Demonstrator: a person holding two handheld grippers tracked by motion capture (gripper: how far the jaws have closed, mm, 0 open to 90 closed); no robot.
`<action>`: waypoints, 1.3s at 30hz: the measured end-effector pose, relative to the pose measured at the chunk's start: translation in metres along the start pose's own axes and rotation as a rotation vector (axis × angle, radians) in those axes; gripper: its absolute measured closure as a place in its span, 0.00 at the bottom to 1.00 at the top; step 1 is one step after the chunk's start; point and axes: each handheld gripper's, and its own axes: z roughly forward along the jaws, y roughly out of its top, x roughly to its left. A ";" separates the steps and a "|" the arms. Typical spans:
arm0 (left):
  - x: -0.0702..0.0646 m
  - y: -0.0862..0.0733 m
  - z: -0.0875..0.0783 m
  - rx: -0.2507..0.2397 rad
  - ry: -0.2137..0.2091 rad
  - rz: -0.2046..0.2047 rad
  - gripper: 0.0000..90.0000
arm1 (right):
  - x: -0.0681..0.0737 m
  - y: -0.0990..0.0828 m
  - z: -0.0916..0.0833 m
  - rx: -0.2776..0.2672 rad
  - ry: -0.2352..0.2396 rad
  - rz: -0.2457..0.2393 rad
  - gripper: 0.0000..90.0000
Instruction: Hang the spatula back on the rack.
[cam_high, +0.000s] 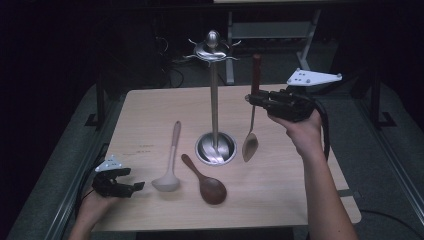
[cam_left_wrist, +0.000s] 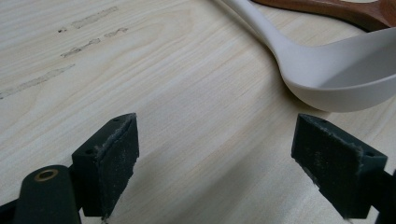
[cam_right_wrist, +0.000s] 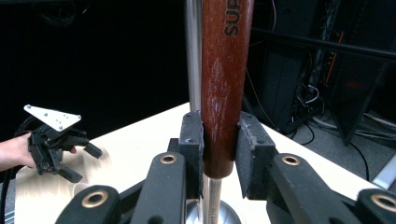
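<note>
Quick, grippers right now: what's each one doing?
Left gripper: open, nothing between its jaws, low over the table beside the white ladle.
Right gripper: shut on the metal spoon, by its wooden handle, bowl hanging down.

Lab — cable-strewn equipment racks (cam_right_wrist: 322, 70) behind the table (cam_high: 150, 107).
</note>
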 end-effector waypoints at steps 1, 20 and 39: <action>0.000 0.000 0.000 -0.001 0.000 -0.001 0.17 | 0.001 0.002 0.000 0.001 0.002 -0.001 0.82; 0.000 0.000 0.000 -0.001 -0.004 0.003 0.17 | 0.010 0.019 0.016 0.010 0.043 -0.035 0.82; 0.000 0.000 0.000 -0.001 -0.006 0.000 0.17 | 0.009 0.022 0.037 0.053 0.050 -0.046 0.82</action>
